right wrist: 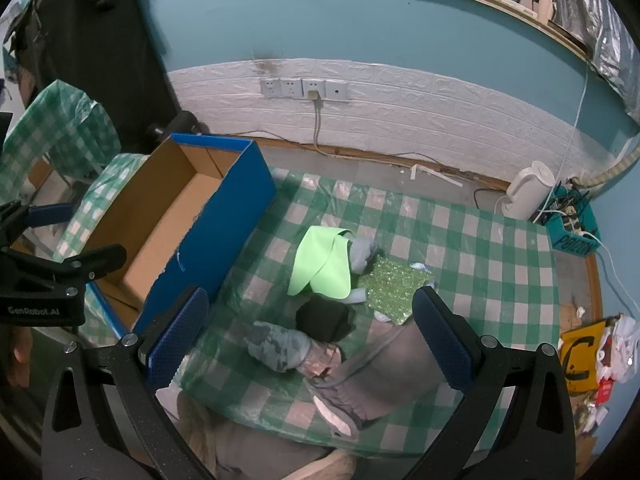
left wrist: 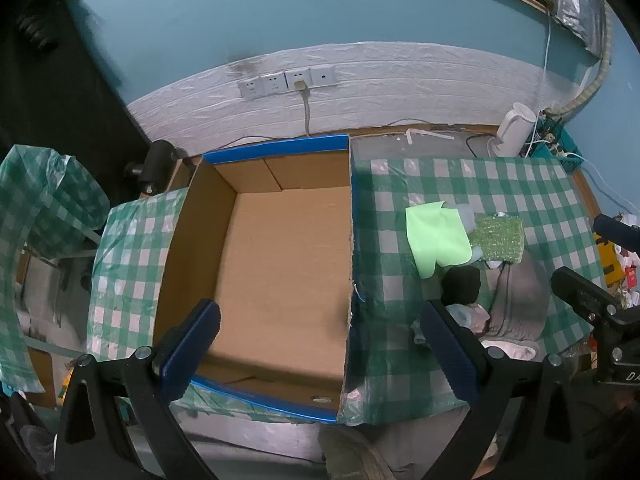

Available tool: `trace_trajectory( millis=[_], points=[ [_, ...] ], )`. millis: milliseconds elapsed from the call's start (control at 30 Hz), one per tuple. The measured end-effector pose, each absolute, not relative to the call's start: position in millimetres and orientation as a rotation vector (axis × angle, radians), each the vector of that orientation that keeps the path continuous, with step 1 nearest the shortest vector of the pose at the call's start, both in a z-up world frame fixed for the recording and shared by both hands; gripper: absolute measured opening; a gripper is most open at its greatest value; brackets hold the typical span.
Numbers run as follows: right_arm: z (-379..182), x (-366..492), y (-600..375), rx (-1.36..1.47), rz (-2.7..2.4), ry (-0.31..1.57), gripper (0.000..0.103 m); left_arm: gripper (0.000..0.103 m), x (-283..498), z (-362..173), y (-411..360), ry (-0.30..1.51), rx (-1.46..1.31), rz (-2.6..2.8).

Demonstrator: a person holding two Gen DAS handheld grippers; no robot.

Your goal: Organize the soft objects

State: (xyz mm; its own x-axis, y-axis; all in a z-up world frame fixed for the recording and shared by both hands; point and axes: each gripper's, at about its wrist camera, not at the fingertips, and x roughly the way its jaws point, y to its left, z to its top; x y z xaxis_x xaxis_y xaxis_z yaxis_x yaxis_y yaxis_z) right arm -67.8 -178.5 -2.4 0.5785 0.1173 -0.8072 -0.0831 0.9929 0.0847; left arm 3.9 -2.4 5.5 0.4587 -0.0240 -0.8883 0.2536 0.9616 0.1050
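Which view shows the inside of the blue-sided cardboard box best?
The left wrist view: it looks almost straight down into the blue-sided cardboard box, showing its whole bare brown floor. The right wrist view sees the box obliquely from outside, mostly its blue wall and part of the floor.

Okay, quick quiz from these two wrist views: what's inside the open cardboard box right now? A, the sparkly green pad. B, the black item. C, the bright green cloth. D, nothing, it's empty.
D: the cardboard box shows only its bare brown floor, while the bright green cloth, black item and sparkly green pad all lie outside it on the checked tablecloth.
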Motion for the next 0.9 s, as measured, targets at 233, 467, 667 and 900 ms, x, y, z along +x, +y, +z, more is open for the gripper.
trace_trajectory(
  millis=[233,467,667,900],
  points=[
    [-2.4,-67.5,-178.2,0.038,0.116,0.945,0.101,0.101,0.6,3.5,-4.5,1.088,0.229,-0.169],
    [-1.5,-67.6,-177.6,0.034,0.115,0.945,0.101,0.101,1.2,2.3,-2.5,1.093,0.226,-0.17],
    [-4.1,-67.4,-183.4,0.03,0.106,0.954,0.101,0.101,0.3,-0.6,-2.5,1.1,0.238,-0.169],
    [-6.2,-65.8,-184.5,0.029,0.1,0.961,0.101,0.101,-1.7,-2.3,-4.0,1.096,0.238,-0.17]
  ],
)
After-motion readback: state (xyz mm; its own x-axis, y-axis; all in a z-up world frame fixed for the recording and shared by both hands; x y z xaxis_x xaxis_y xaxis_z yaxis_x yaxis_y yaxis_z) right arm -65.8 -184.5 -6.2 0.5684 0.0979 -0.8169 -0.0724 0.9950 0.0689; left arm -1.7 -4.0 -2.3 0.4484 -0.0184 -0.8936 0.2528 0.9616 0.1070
